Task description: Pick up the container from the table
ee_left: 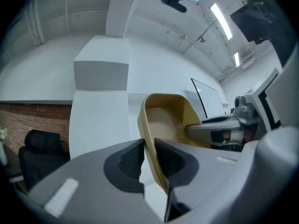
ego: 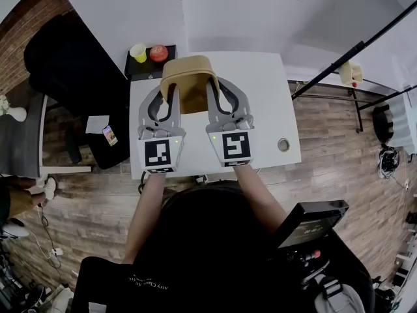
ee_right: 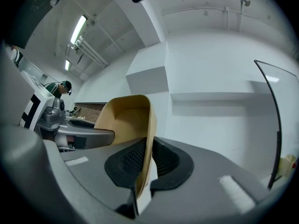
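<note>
Pinching from both sides: the left gripper is clamped on the container at its nine o'clock wall. The right gripper is clamped on the three o'clock wall. The container sits between them over the far part of the white counter, its mouth facing back at the grippers. It's a tan, smooth, matte tub with thin walls and rounded corners, and it looks empty. The ribbed black pads bite only near the rim. The danger I see is those slick, thin walls sliding out, or bowing if the hands drift apart or tilt unevenly.
</note>
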A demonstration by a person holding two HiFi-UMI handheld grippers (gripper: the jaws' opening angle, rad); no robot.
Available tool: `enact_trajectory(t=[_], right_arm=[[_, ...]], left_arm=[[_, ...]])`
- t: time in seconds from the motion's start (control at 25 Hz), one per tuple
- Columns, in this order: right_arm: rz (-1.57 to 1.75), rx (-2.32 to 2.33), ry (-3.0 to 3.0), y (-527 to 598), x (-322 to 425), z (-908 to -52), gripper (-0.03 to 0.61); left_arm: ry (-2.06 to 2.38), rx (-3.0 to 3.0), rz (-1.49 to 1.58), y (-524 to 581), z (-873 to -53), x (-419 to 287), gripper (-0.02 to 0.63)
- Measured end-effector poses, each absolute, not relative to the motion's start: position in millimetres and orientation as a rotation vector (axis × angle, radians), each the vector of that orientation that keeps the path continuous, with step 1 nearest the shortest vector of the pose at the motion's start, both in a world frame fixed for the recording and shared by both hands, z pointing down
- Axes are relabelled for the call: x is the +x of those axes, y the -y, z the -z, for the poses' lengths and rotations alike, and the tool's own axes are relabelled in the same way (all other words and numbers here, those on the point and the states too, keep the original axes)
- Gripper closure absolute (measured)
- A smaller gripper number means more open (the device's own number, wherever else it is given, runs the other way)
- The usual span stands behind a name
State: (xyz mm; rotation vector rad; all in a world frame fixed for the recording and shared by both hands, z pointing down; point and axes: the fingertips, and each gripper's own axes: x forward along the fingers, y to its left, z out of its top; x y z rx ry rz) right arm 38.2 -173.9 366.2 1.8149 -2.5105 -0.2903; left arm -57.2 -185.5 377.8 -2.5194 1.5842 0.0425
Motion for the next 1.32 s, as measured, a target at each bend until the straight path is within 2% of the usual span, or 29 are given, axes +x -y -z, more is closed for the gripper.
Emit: enact_trajectory(t=[1.32], right_arm=[[0.293,1.842,2.487,178.9,44.1,-368.6,0.555]], left_arm=[[-1.584,-2.547,-0.062,190.1,-382.3,-50.7,0.551]])
